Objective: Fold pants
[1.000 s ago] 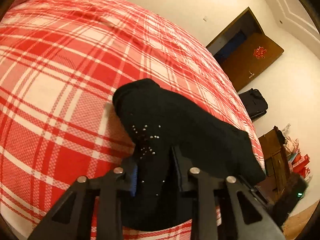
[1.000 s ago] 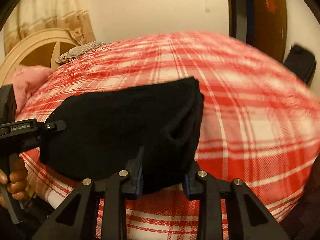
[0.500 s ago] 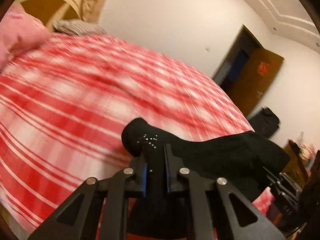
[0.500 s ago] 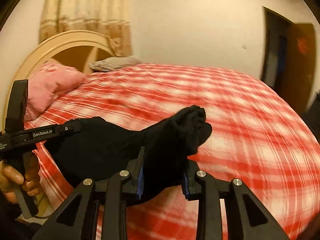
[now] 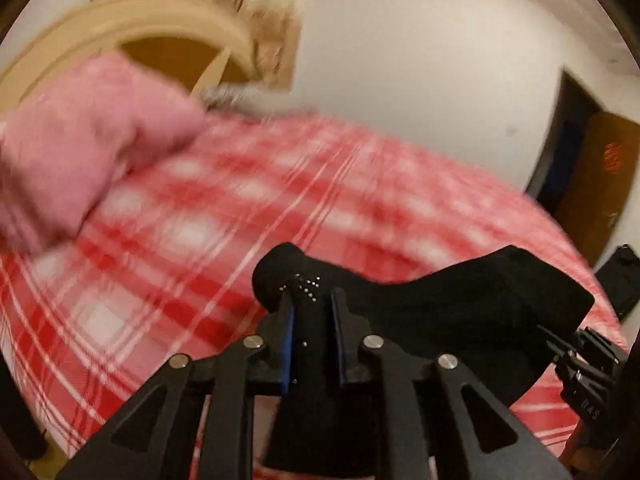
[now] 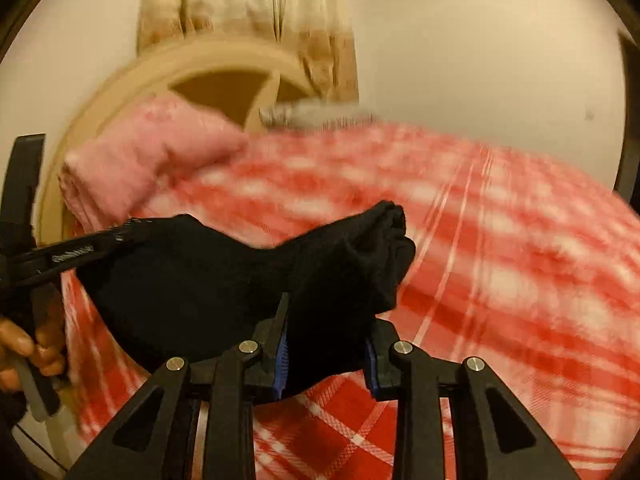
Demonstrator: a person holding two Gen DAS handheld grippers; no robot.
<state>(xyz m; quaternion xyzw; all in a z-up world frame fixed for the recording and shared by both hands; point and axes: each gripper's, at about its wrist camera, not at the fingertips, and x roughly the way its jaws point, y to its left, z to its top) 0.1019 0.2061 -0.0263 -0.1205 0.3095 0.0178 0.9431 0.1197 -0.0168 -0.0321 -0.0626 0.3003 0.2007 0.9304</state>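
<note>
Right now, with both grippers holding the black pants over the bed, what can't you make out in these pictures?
- Lower end of the pants: left wrist view, behind the left gripper.
- Blanket pattern: both views, motion blur.
- How many folds: bunched black fabric at the right gripper.
- The person: only a hand, frame edge.

The folded black pants (image 6: 224, 280) are a soft, matt knit cloth, with a small scatter of shiny metal studs (image 5: 306, 286) near one corner. The red-and-white plaid bedcover (image 6: 500, 280) looks like a woven, slightly fuzzy cloth, and the pink pillow (image 6: 152, 152) a soft matt fabric. Both black grippers (image 5: 311, 320) (image 6: 326, 336) are matt plastic with bright metal rivets and blue rubbery pads, and the arched cream headboard (image 6: 224, 64) is smooth painted wood.
</note>
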